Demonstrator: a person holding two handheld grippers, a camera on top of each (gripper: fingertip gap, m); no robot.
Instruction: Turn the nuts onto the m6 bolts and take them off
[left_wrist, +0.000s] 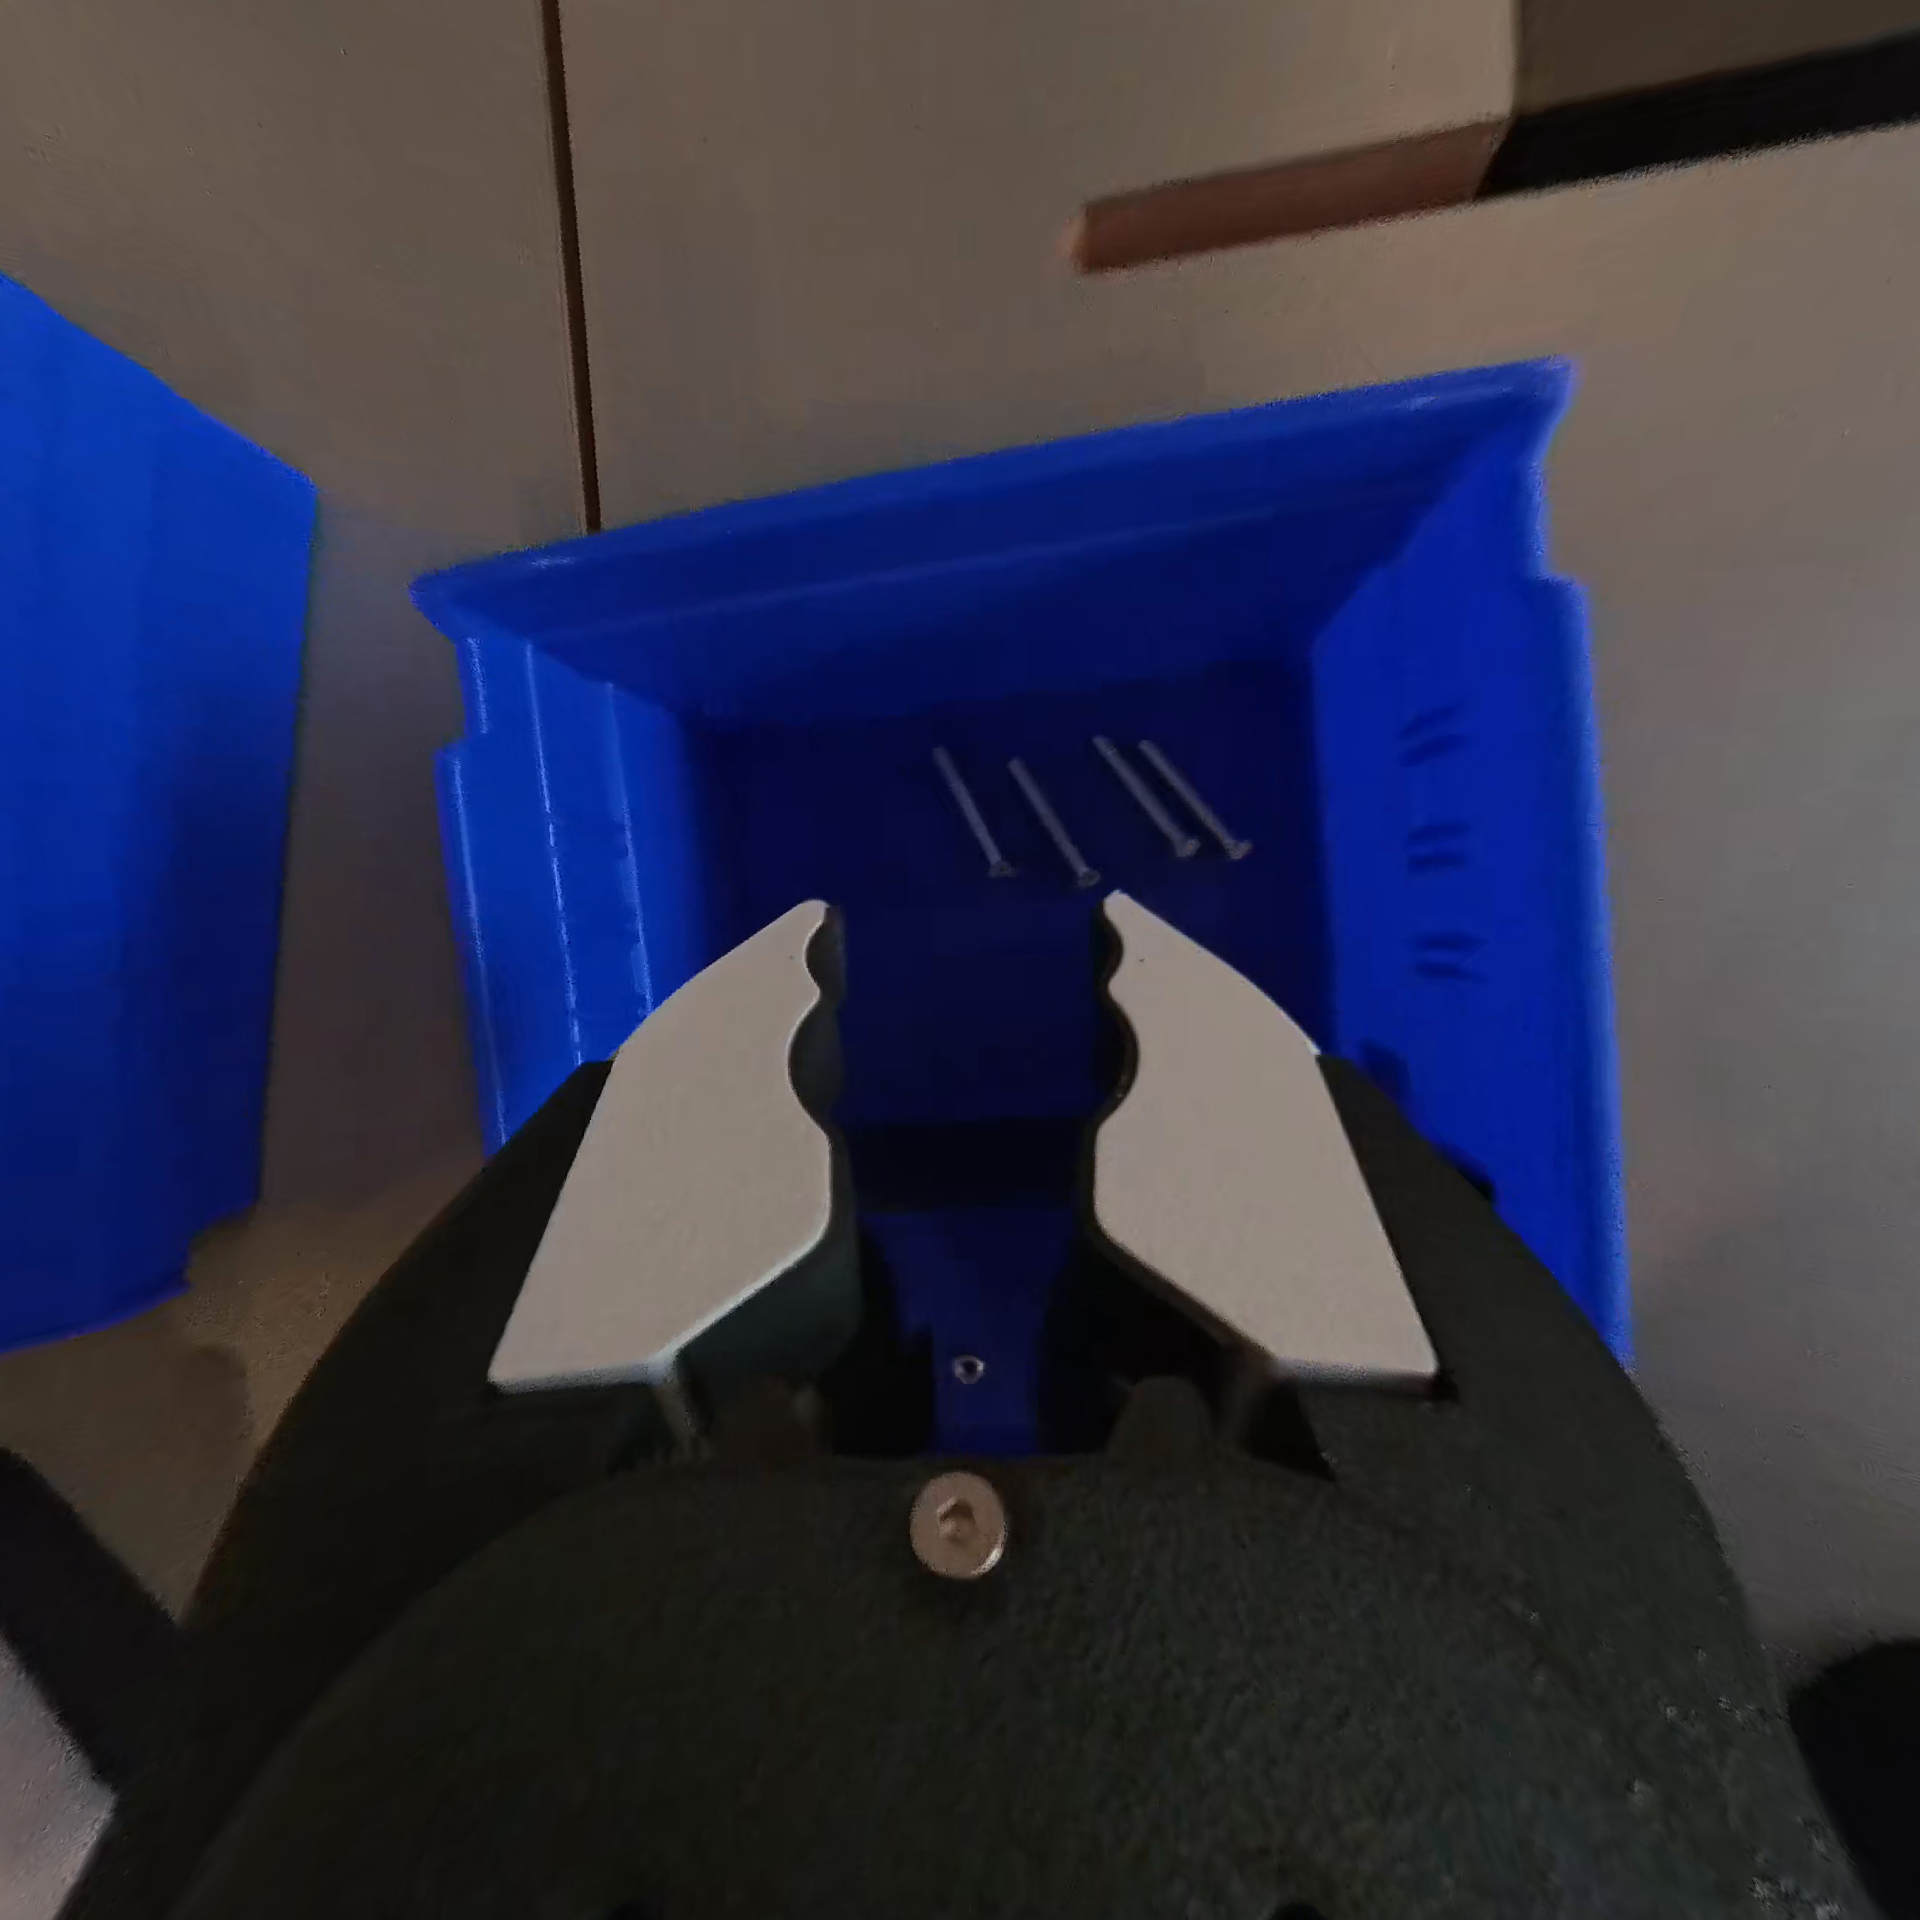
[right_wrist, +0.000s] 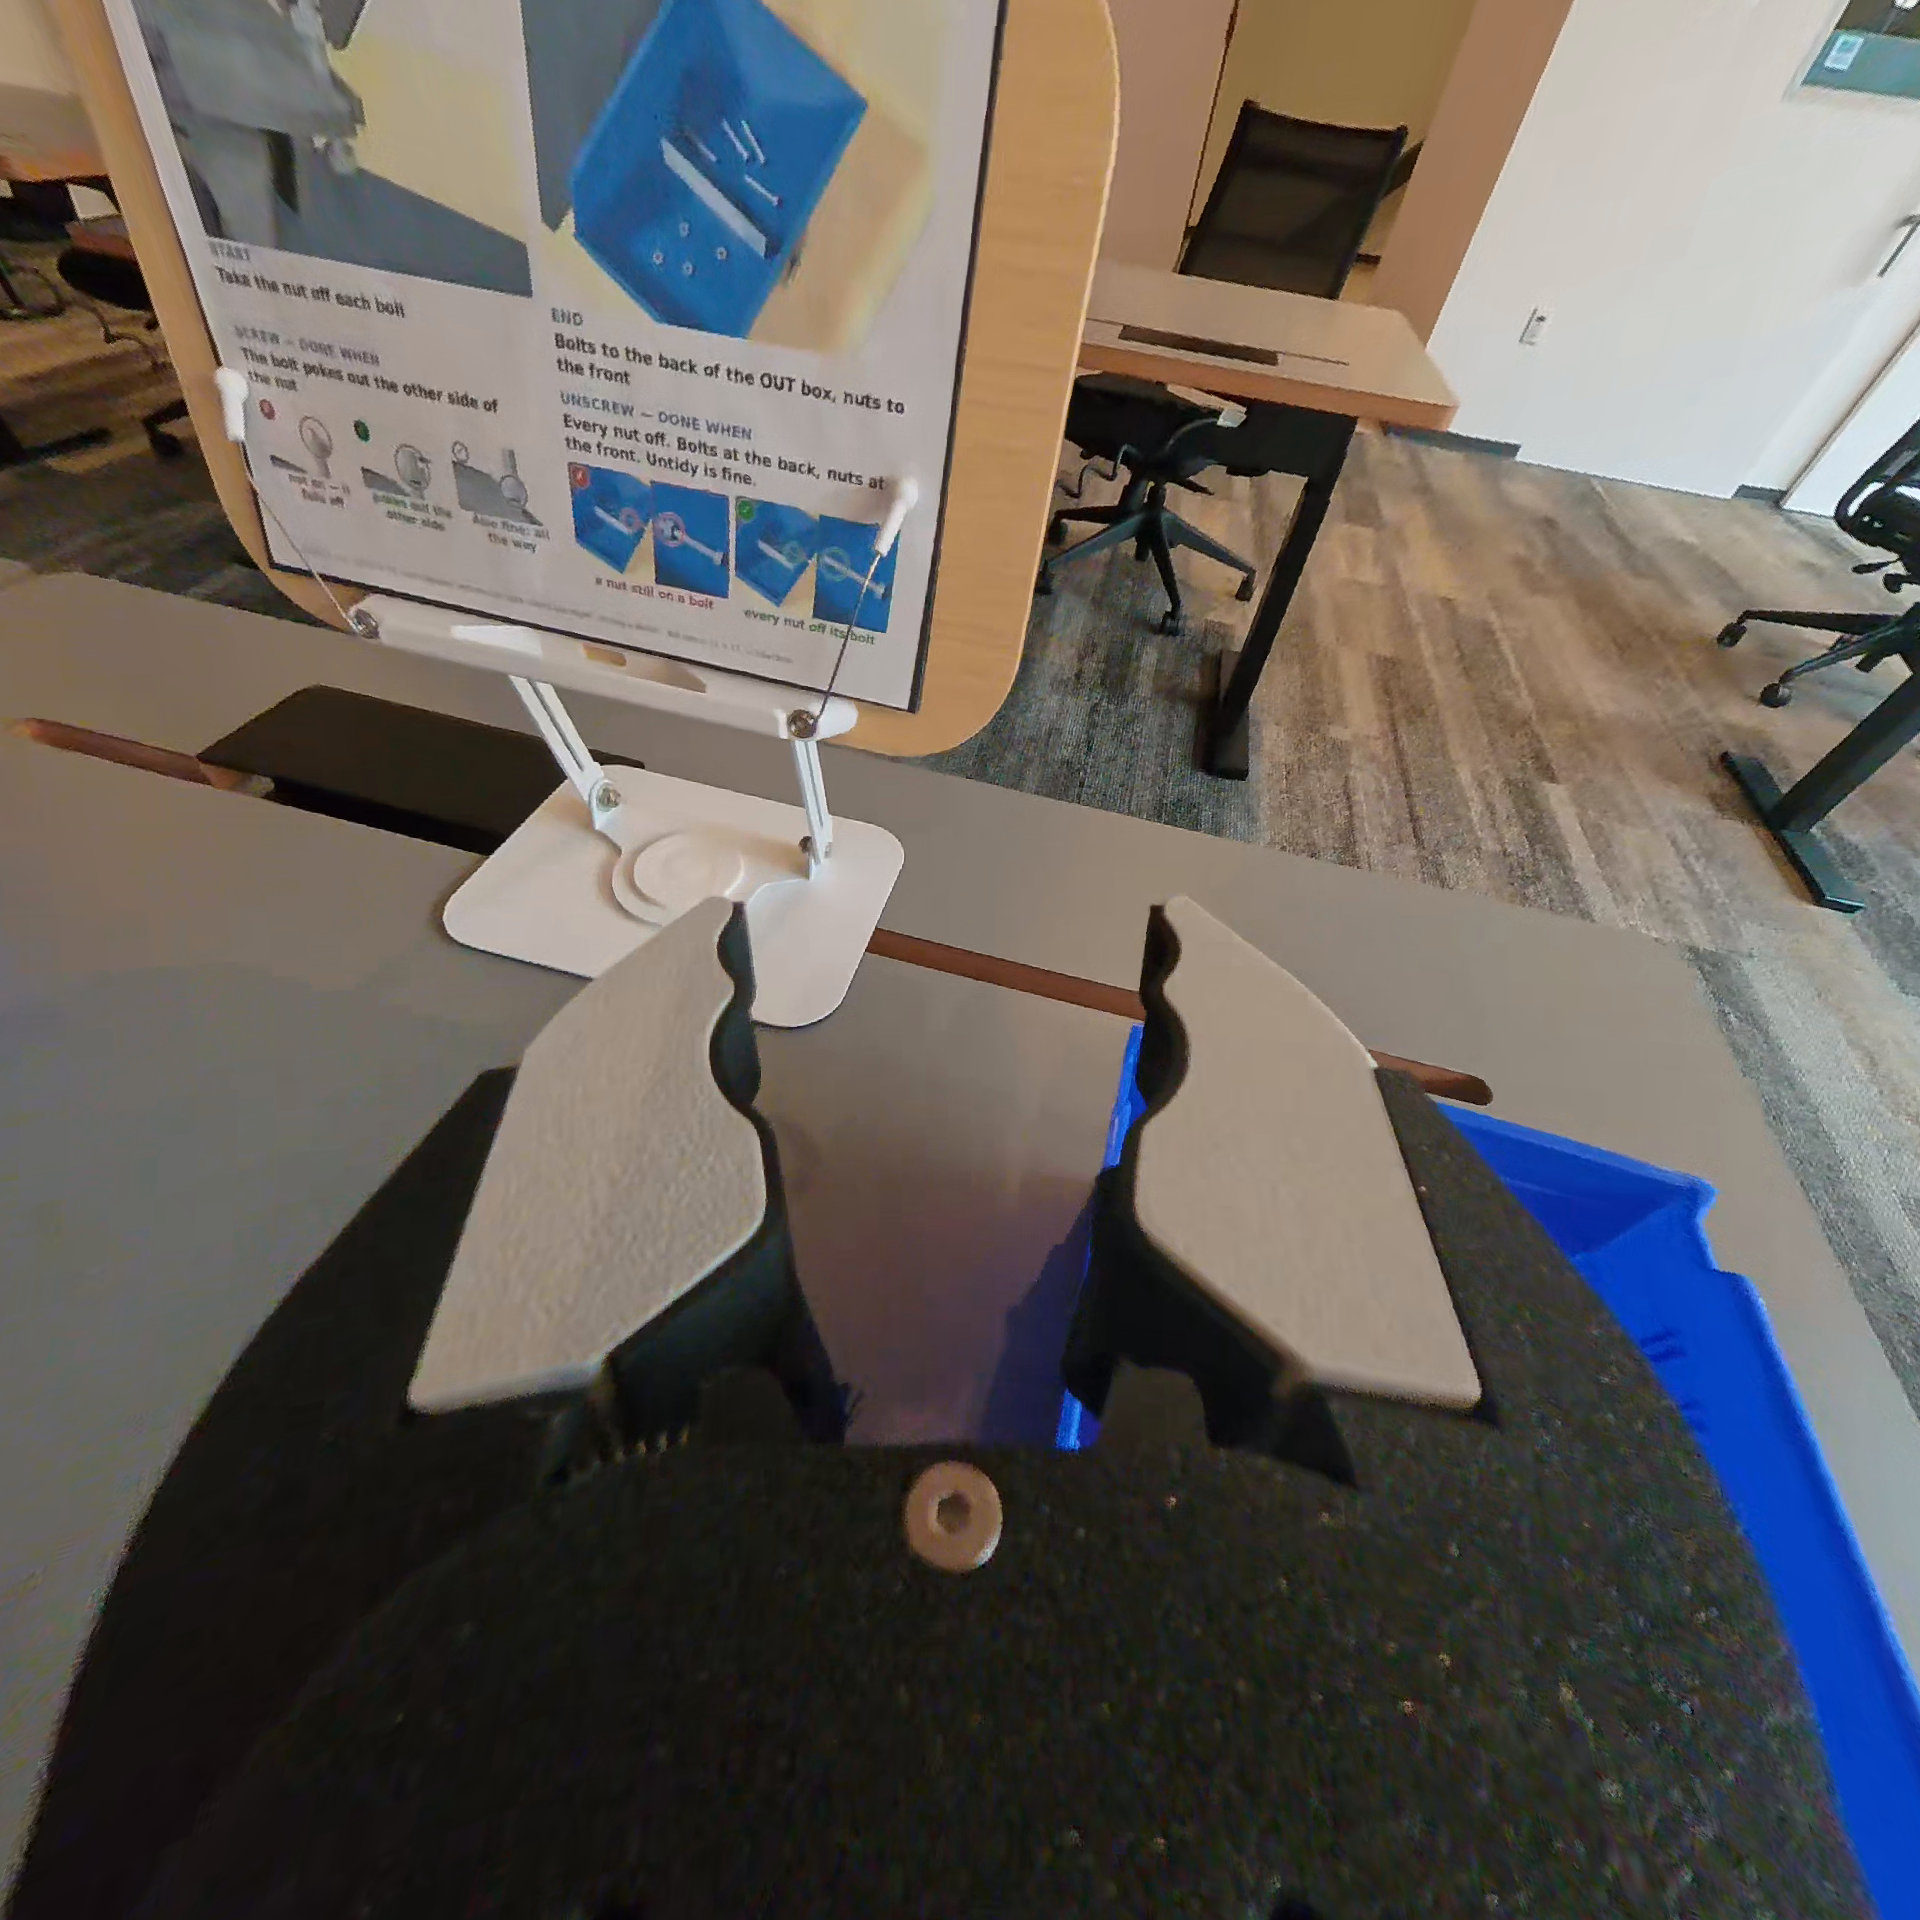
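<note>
Blue bin (left_wrist: 1455, 727): four slim grey bolts (left_wrist: 1086, 816).

In the left wrist view we see everything smeared by blur. The second blue bin (left_wrist: 135, 810) runs off the left edge, so we cannot see inside it. The near end of the middle bin (left_wrist: 1455, 831) lies hidden behind the left gripper (left_wrist: 966, 914). The four bolts (left_wrist: 1091, 816) are too small to show thread. In the right wrist view the right gripper (right_wrist: 940, 925) covers most of a blue bin (right_wrist: 1683, 1351); the instruction sheet (right_wrist: 582, 343) is cut off at the top.
</note>
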